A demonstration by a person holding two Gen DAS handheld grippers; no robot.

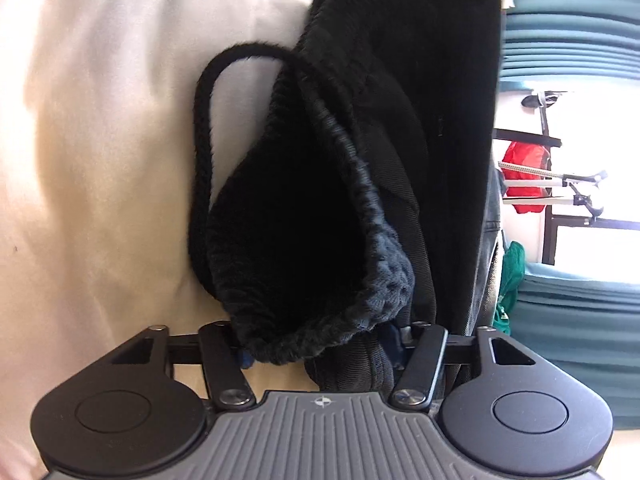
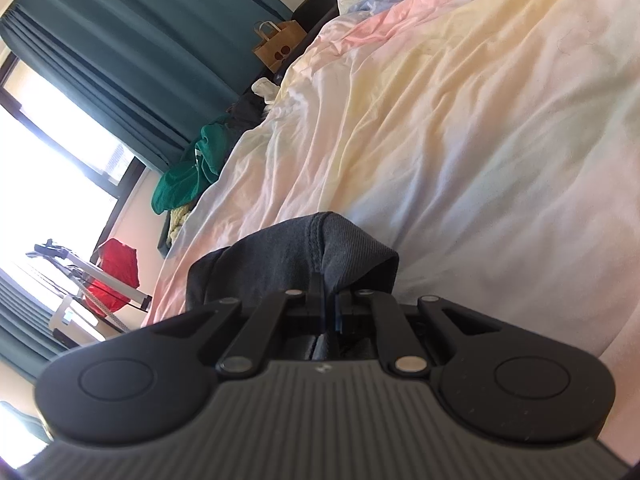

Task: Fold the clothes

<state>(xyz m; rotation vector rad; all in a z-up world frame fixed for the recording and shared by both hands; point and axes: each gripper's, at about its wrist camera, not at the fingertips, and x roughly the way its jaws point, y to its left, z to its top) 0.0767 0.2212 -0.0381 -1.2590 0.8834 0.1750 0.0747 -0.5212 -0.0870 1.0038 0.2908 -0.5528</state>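
Observation:
A black garment (image 1: 360,152) with a ribbed waistband (image 1: 360,280) and a looped drawstring (image 1: 204,128) hangs bunched over the pale bedding. My left gripper (image 1: 320,344) is shut on the waistband's hem; the cloth fills the gap and covers most of both fingers, leaving only bits of the blue pads (image 1: 394,344) visible. In the right wrist view, my right gripper (image 2: 328,300) is shut on a fold of dark grey cloth (image 2: 312,248) with a stitched seam, held just above the bed. I cannot tell whether both cloths are one garment.
A rumpled pastel duvet (image 2: 460,120) covers the bed. Past its far edge lie a green garment (image 2: 188,172), other clothes and a brown paper bag (image 2: 278,44). Teal curtains (image 2: 120,40), a bright window, and a rack with a red bag (image 2: 116,272) stand beyond.

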